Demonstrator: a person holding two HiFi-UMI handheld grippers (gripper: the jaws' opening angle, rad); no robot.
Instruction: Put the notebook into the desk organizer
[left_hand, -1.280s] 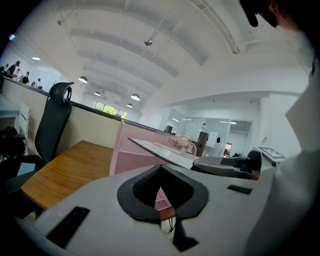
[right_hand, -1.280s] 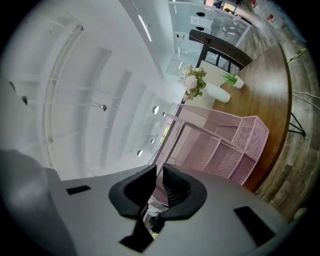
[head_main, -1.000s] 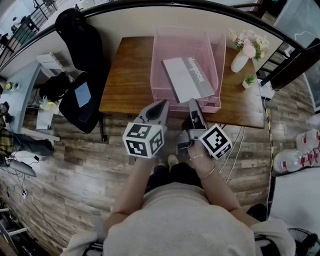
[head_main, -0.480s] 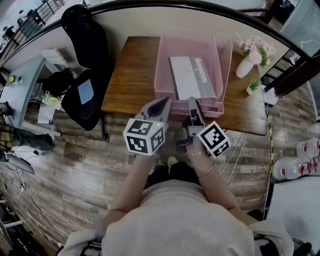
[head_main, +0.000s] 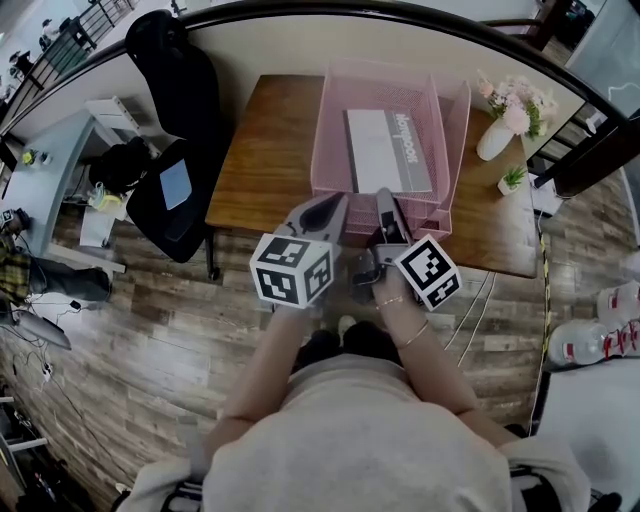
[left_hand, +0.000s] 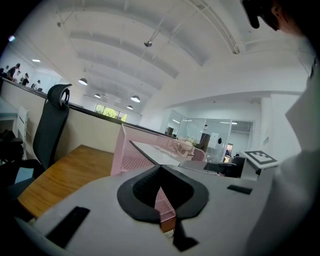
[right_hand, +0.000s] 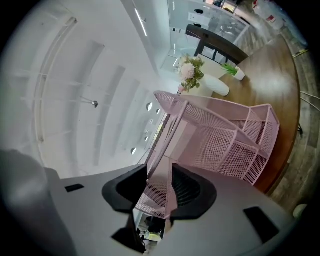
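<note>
Notebook (head_main: 385, 150) sits in pink organizer (head_main: 334, 130) on wood desk (head_main: 265, 150), plank floor (head_main: 150, 330) below. L gripper (head_main: 333, 203) closed, empty. R gripper (head_main: 386, 197) jaws just opening, nothing gripped.

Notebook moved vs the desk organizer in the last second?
Yes. Against the pink desk organizer's walls, the notebook has swung from skewed to nearly square with them, and lies inside it.

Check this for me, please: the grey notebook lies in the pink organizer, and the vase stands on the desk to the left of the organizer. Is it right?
Not quite. In the head view the vase stands on the desk to the right of the organizer, not the left. The rest holds: the grey notebook lies in the pink organizer.
</note>
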